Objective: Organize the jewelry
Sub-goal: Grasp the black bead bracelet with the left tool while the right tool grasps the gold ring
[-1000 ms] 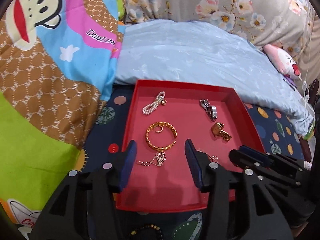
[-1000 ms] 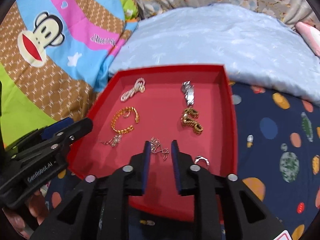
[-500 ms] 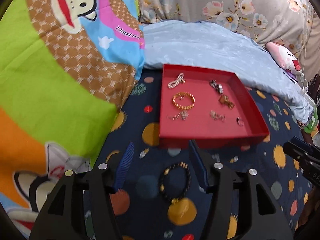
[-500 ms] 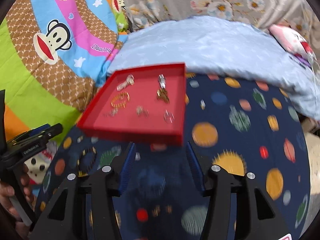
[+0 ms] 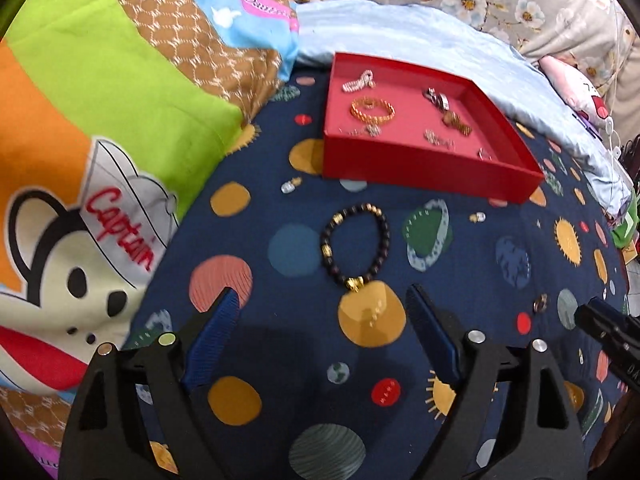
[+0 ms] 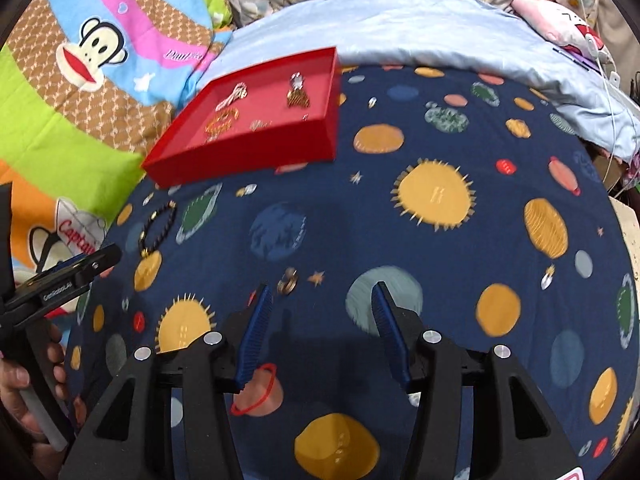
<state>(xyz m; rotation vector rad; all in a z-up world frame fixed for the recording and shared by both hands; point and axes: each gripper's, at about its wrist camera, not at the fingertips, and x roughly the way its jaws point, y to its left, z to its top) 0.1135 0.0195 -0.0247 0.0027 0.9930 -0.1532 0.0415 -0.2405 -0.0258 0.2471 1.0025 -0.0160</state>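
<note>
Both your claws gape, holding nothing.
Left claw (image 5: 320, 332) faces the beaded bracelet (image 5: 355, 245); right claw (image 6: 318, 320) sits beside a ring (image 6: 287, 281), both short of the red tray (image 5: 420, 168) wall.

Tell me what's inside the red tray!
The red tray holds a white bead bracelet, a gold bangle, a silver piece, a gold chain and small trinkets. Its near wall hides the floor just behind it.
</note>
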